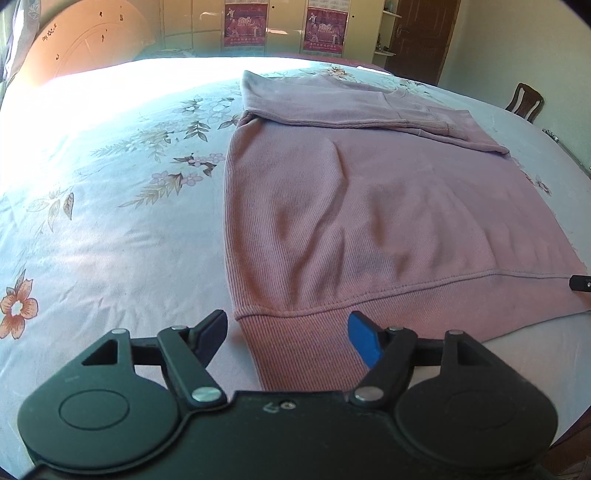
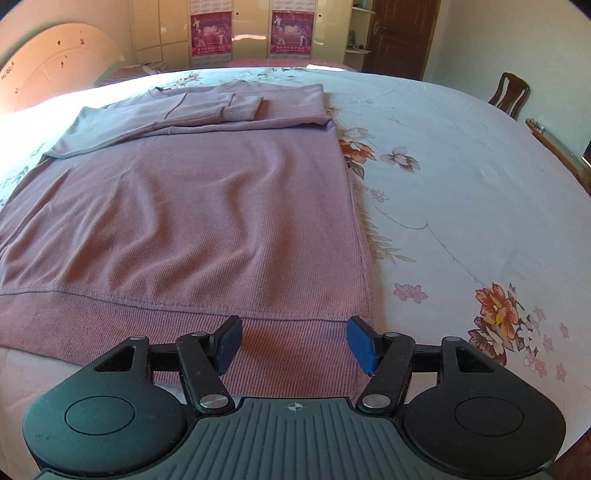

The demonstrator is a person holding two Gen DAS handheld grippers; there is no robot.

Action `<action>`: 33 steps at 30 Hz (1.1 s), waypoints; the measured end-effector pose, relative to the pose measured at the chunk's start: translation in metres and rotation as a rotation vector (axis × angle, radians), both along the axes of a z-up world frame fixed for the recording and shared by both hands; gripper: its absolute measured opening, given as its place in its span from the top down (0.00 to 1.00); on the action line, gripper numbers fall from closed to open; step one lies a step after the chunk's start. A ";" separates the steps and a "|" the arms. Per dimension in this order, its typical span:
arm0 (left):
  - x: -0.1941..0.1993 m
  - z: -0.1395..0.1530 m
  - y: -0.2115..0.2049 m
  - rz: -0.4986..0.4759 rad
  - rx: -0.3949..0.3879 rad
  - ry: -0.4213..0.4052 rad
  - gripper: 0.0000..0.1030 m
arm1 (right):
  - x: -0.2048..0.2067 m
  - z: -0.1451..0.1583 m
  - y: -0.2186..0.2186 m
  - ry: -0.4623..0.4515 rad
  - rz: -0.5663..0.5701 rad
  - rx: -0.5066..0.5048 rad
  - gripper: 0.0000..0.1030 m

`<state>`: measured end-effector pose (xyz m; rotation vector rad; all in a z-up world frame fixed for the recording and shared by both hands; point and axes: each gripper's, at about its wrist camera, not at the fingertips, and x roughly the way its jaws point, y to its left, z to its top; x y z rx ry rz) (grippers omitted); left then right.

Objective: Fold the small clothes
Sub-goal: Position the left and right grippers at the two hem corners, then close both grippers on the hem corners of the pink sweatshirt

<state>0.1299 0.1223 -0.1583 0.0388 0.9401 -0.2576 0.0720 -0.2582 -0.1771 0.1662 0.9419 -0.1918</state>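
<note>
A pink knitted sweater lies flat on the bed, its sleeves folded across the far chest part. My left gripper is open, its jaws straddling the near left corner of the ribbed hem. The sweater also shows in the right wrist view, with the folded sleeves at its far end. My right gripper is open over the near right corner of the hem. The tip of the right gripper shows at the right edge of the left wrist view.
The bed carries a pale floral sheet, also seen in the right wrist view. A wooden headboard stands at the far left. A chair and a dark door are at the far right. Wardrobes with posters line the back wall.
</note>
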 end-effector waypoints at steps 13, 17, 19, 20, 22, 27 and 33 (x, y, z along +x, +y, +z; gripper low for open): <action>-0.004 -0.011 0.013 0.007 -0.115 0.045 0.50 | -0.018 -0.011 -0.027 0.001 -0.073 0.104 0.27; -0.003 -0.012 0.013 0.011 -0.135 0.050 0.58 | -0.019 -0.013 -0.032 0.000 -0.091 0.149 0.28; -0.004 -0.011 0.013 0.004 -0.140 0.054 0.62 | -0.020 -0.013 -0.032 -0.001 -0.091 0.154 0.29; -0.004 -0.011 0.012 -0.004 -0.143 0.056 0.65 | -0.021 -0.013 -0.032 0.000 -0.089 0.158 0.33; -0.003 -0.012 0.013 -0.011 -0.146 0.057 0.72 | -0.021 -0.012 -0.030 -0.003 -0.085 0.169 0.46; 0.005 -0.011 0.015 -0.009 -0.200 0.074 0.91 | -0.018 -0.008 -0.032 0.001 -0.097 0.230 0.72; 0.014 0.007 0.008 -0.025 -0.253 0.022 0.92 | -0.007 0.004 -0.040 -0.019 -0.082 0.338 0.90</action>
